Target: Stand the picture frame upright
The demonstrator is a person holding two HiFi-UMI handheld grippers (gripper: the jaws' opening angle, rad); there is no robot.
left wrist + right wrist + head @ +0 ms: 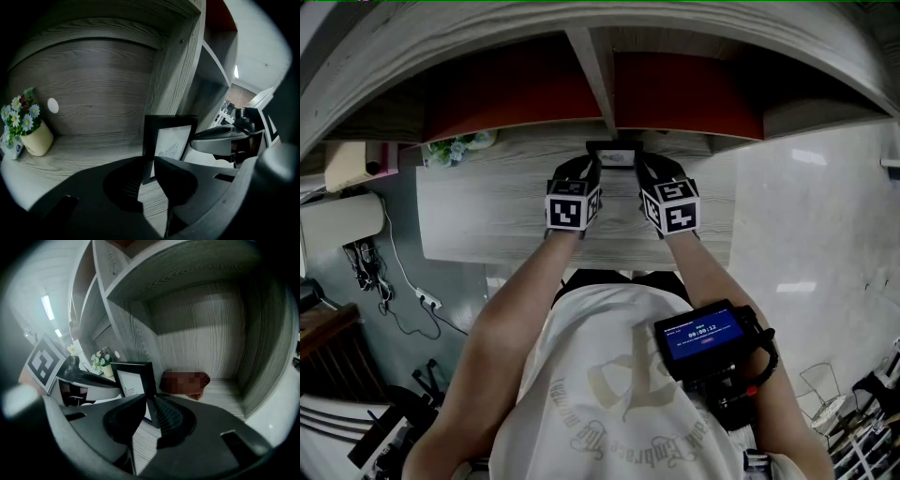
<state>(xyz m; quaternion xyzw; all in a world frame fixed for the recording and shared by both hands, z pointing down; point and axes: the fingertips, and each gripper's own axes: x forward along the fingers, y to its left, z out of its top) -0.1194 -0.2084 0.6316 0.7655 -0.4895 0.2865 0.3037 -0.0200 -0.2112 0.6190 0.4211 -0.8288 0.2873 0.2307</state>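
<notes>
Left gripper [149, 161], right gripper [149, 397]: both pinching upright picture frame [612, 155], 12 o'clock on grey woodgrain shelf [487, 220]; flowerpot [455, 148] 10 o'clock, glossy floor [811, 216] 3 o'clock.

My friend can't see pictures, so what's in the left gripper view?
A black picture frame is upright on a grey wooden shelf, its left edge pinched in the left gripper. A small pot of white flowers sits far to the left, and the right gripper reaches in at the frame's other side.

The right gripper [150, 401] pinches the upright picture frame [132, 379] by its edge.
</notes>
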